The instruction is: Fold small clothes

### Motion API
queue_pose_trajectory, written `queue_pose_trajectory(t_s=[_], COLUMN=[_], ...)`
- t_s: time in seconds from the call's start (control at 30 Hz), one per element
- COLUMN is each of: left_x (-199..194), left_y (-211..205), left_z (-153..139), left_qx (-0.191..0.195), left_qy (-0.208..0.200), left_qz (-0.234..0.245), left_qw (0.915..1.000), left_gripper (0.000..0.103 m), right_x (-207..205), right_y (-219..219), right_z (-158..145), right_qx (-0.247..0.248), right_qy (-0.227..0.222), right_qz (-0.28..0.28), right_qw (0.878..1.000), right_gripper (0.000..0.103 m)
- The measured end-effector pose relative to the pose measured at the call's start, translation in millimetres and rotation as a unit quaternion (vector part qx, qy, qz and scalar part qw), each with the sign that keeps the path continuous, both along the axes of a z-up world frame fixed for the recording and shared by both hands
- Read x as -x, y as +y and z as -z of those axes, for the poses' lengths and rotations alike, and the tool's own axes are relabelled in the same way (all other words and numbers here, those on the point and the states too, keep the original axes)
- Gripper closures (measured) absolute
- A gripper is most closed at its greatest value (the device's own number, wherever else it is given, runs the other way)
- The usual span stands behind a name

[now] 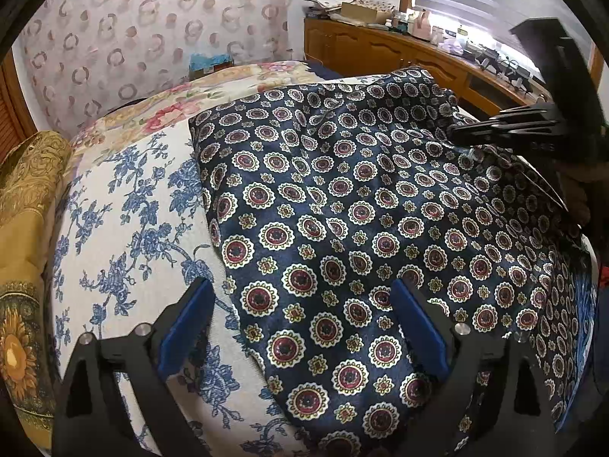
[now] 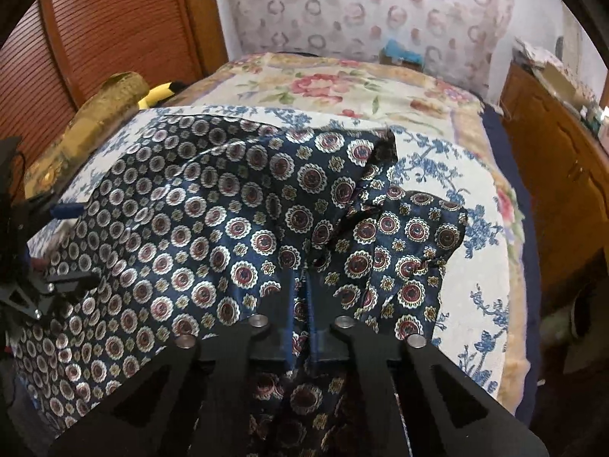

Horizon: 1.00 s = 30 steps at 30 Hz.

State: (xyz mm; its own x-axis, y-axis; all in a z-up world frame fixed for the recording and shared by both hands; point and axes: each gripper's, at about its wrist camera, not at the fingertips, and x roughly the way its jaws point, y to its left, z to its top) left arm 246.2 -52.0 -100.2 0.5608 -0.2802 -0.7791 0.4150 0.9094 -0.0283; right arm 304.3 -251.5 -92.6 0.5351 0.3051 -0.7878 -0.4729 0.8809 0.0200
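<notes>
A dark navy garment (image 1: 342, 209) printed with red and white medallions lies spread over the bed. My left gripper (image 1: 300, 304) stands open just above its near left edge, blue pads (image 1: 190, 316) wide apart, with nothing pinched between them. In the right wrist view the garment (image 2: 213, 221) fills the middle, a rumpled sleeve or flap bunched at its right. My right gripper (image 2: 300, 289) is shut on a fold of that cloth. From the left wrist view, the right gripper (image 1: 453, 131) pinches the garment's far right part. The left gripper (image 2: 72, 243) shows at the left edge.
The bed cover (image 1: 125, 209) is white with blue flowers, over a floral blanket. A golden cushion (image 1: 30, 175) lies at the bed's left. A wooden dresser (image 1: 399, 49) with clutter runs along the right. A louvred wooden door (image 2: 114, 19) and a patterned curtain stand behind.
</notes>
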Motion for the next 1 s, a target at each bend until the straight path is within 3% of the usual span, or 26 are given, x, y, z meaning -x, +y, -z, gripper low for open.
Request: queue_pose_trajectory(t_s=[0.2,0.4,0.6,0.8,1.0], left_x=[0.8,26.6,47.7,50.7,60.8], left_y=[7.3,18.5,27.9,18.0,7.5], left_z=[-3.5,-31.8,-46.7,-51.0,-52.7], left_qx=[0.025,0.065,0.088,0.096,0.108], left_qy=[-0.001,-0.068,-0.090,-0.084,-0.100], left_qz=[-0.022,-0.057,-0.050,-0.046,-0.027], left_qw=[0.9994,0.9939,0.9908,0.9907,0.9888], left_gripper=[0.008,0.008,0.008,0.008,0.008], right_x=[19.2,29.6,44.1,51.4,65.6], right_y=[-9.7,-24.4,-39.7,-52.0,-64.7], right_z=[-9.9,-18.3,-25.0,-24.2,-24.4], right_qx=[-0.002,-0.011,-0.009,0.002,-0.035], right_qy=[-0.027,-0.042,-0.054,-0.067,-0.069], right_qz=[0.012,0.038,0.057,0.081,0.089], right_qw=[1.000,0.998,0.997,0.994,0.993], right_gripper=[0.103,0.103,0.103,0.103,0.103])
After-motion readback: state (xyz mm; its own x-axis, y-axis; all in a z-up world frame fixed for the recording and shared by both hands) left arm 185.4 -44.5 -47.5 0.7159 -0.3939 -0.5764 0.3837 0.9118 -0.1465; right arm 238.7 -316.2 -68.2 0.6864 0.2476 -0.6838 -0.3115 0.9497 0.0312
